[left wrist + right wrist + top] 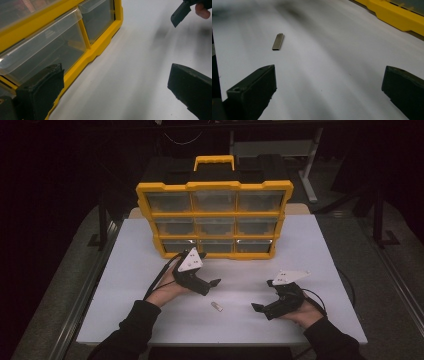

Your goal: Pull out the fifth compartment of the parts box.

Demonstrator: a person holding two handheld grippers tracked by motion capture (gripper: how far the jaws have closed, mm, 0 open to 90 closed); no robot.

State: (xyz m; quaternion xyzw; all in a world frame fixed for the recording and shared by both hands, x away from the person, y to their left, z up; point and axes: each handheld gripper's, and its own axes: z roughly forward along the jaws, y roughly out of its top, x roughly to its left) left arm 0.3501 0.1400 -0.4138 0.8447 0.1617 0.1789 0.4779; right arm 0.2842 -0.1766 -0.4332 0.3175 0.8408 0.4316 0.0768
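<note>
Two dark sleeves come in over the near edge of the white worktop, each hand holding a claw. Left claw hovers a little in front of the yellow drawer cabinet, near its lower left drawer, with its jaws pointing toward the right edge of the worktop; in the left gripper view its two black jaws stand wide apart with nothing between them, and the cabinet's clear drawers run along the left of that view, just beside one jaw. Right claw sits nearer the front right corner of the worktop, its jaws pointing toward the left; in the right gripper view the jaws are also spread wide and hold nothing.

Between the two claws, closer to the near edge than to the cabinet, lies a small flat metal USB stick. It rests flat on the bare worktop, touching neither claw, and in the right gripper view it lies ahead of the jaws and off to their left, well short of the cabinet's yellow base.

Cabinet stands upright toward the far edge of the worktop, three rows of three drawers, all pushed in, with a yellow handle on top
</note>
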